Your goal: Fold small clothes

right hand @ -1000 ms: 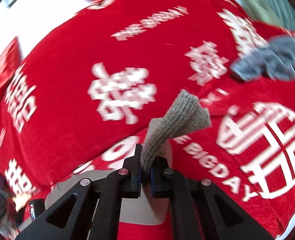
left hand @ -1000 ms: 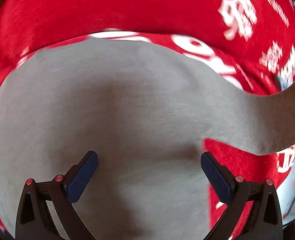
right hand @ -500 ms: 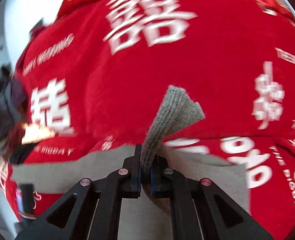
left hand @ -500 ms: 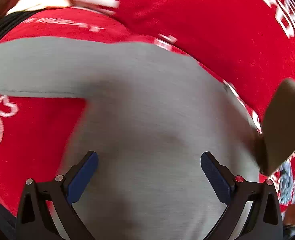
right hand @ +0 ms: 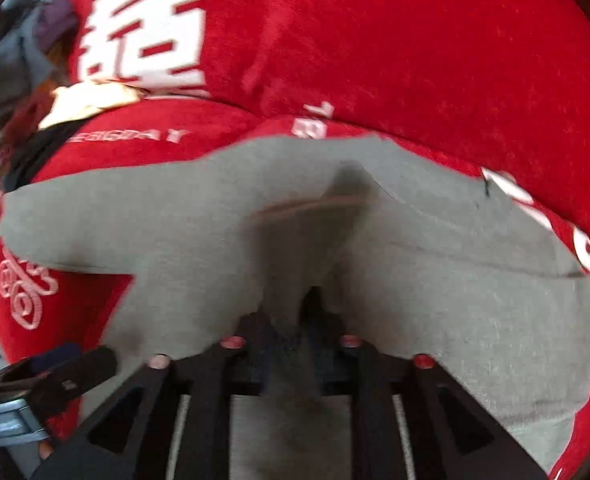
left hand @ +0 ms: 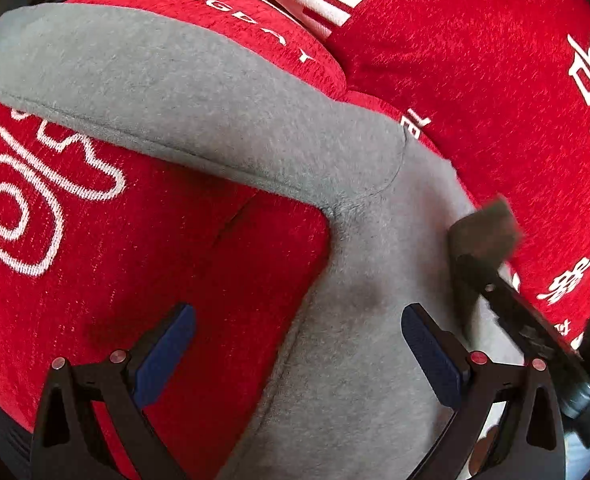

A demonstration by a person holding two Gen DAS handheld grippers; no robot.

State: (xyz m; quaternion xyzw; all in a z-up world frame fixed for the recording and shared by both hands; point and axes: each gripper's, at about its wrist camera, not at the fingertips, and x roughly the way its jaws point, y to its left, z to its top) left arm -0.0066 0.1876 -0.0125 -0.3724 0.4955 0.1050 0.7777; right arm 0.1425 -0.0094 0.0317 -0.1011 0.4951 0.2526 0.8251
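Observation:
A small grey top (left hand: 359,264) lies on a red cloth with white characters (left hand: 495,80). One sleeve (left hand: 155,92) stretches toward the upper left. My left gripper (left hand: 299,344) hangs open just above the top's side edge near the armpit, with nothing between its fingers. At the right edge my right gripper (left hand: 471,268) rests on the top's body, the ribbed cuff (left hand: 483,228) standing out of its tips. In the right wrist view my right gripper (right hand: 295,320) is down on the grey top (right hand: 455,300). Its jaws are opening, with folded grey cloth between them.
A heap of dark clothes (right hand: 19,40) and a cream-coloured piece (right hand: 91,100) lie at the far left of the red cloth (right hand: 415,40). The cloth has a raised fold behind the top. A finger of my left gripper (right hand: 91,364) shows at lower left.
My right gripper carried the ribbed cuff across and down onto the top's body, and its jaws have parted. My left gripper swung from over the body to the sleeve's armpit, still open.

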